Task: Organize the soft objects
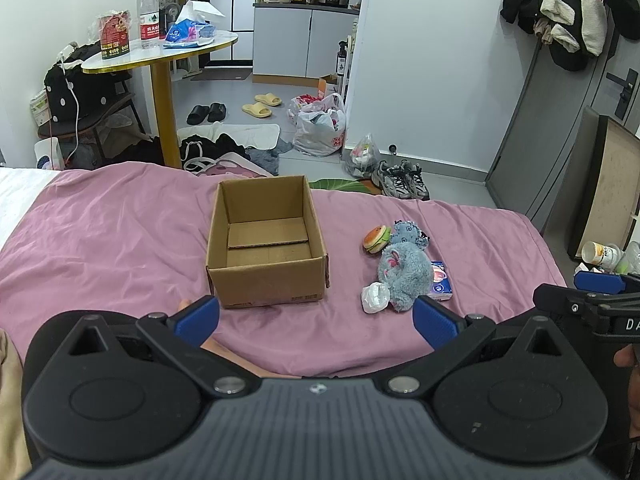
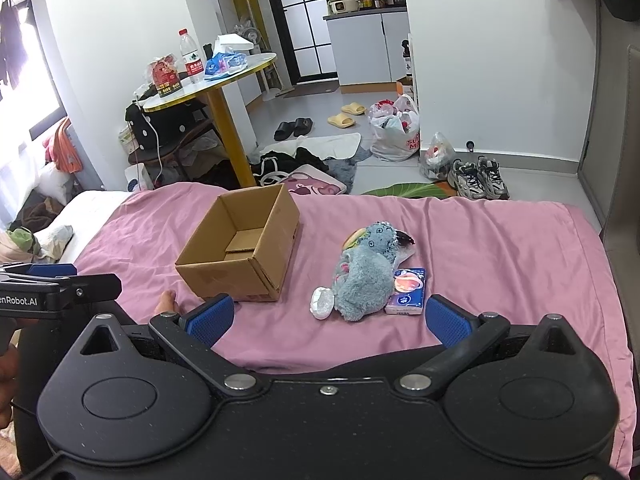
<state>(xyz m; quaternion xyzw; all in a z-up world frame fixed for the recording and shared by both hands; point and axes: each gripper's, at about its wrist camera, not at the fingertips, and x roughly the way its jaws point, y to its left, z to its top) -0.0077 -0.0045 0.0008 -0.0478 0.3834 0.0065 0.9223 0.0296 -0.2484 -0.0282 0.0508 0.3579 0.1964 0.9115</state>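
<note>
Hovering with jaws apart and empty, the left gripper point(image 1: 316, 322) and right gripper point(image 2: 327, 320) face the bed point(image 1: 120, 232). Beside the open cardboard box point(image 1: 266, 240), the soft toys point(image 2: 366, 268) crowd together, so one grasp may snag several. Bare bedding lies leftward.

Far left: round white gold-rimmed bench point(image 1: 168, 54) on a yellow post, bearing a clear water bottle with red cap point(image 1: 149, 16), a red jar point(image 1: 115, 34) and blue-and-white packets point(image 1: 188, 32). On the grey floor beyond the bed: black slippers point(image 1: 206, 113), yellow slippers point(image 1: 262, 104), a white plastic bag stuffed with clothes point(image 1: 320, 128), grey sneakers point(image 1: 402, 179). Far right: dark coats hung high point(image 1: 576, 8) beside a grey door point(image 1: 560, 128). Far back: white kitchen cabinet point(image 1: 304, 40).
</note>
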